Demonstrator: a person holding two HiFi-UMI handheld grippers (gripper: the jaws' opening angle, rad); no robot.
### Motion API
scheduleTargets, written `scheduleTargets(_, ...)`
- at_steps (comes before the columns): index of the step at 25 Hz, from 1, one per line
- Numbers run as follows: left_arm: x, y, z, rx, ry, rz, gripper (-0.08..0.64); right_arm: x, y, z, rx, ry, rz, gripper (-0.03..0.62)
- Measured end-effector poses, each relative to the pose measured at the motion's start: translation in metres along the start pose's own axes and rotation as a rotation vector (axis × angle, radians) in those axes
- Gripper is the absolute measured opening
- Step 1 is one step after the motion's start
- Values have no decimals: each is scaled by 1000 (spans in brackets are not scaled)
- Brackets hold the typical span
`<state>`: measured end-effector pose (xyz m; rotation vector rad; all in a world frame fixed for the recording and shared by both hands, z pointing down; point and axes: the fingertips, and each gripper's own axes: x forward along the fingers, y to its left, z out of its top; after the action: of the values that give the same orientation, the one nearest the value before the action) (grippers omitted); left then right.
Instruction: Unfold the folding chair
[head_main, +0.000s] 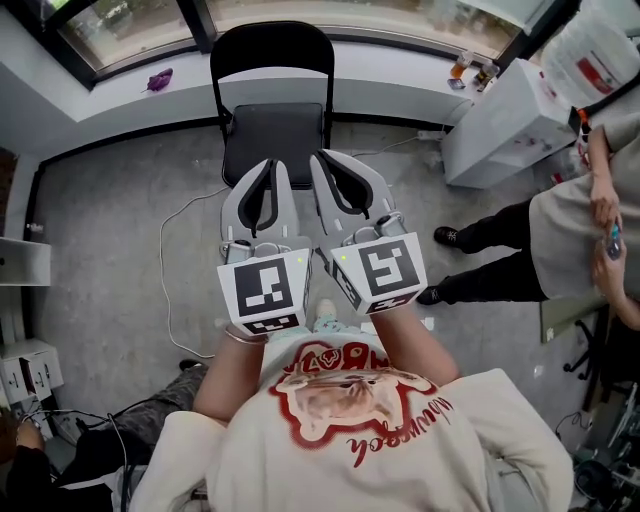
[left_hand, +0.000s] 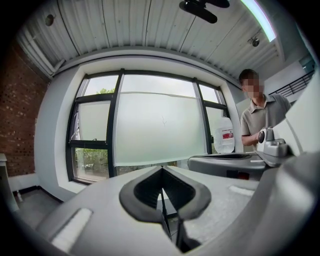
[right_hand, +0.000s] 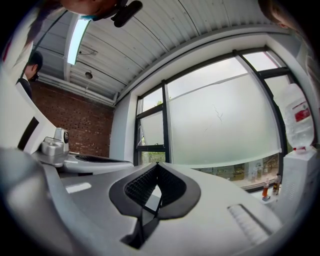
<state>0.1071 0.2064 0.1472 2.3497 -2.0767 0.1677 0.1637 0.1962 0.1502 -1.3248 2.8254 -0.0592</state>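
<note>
**Chair standing open, both tools shut and empty**

Black metal folding chair (head_main: 272, 120) sits on the grey floor (head_main: 100, 250) straight ahead of both tool tips, just beyond them and not touching as far as I can tell. Its padded seat is flat and its curved backrest is on the far side, up against the low white window ledge (head_main: 110, 100).

The left tool (head_main: 268, 163) and the right tool (head_main: 322, 155) are held side by side, close together, both pointing level at the chair. Each one's own view shows the jaw tips pressed together with only the black pads facing each other inside, so neither has hold of anything.

Beyond the tips in both gripper views there's a big dark-framed window (left_hand: 160, 125) with frosted glass.

A thin white cable (head_main: 172, 262) loops across the floor to the left of the left tool. Way off to the right of the right tool there's a white cabinet (head_main: 500, 125), and a person in dark trousers (head_main: 500, 265) stands beside it.
</note>
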Motion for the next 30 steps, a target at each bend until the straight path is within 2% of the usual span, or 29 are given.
scheduleTargets(3,-3,4,-2,17,3,-7,4,1,8,-1,-11,3,-4,23)
scheduleTargets(11,-8,9,1,4,-5,-26,4,-1,12,3,5,3,-24,23)
scheduleTargets(30,-18,24,0,0,-11,-52,4,1,38,8,-28,-2,-38,23)
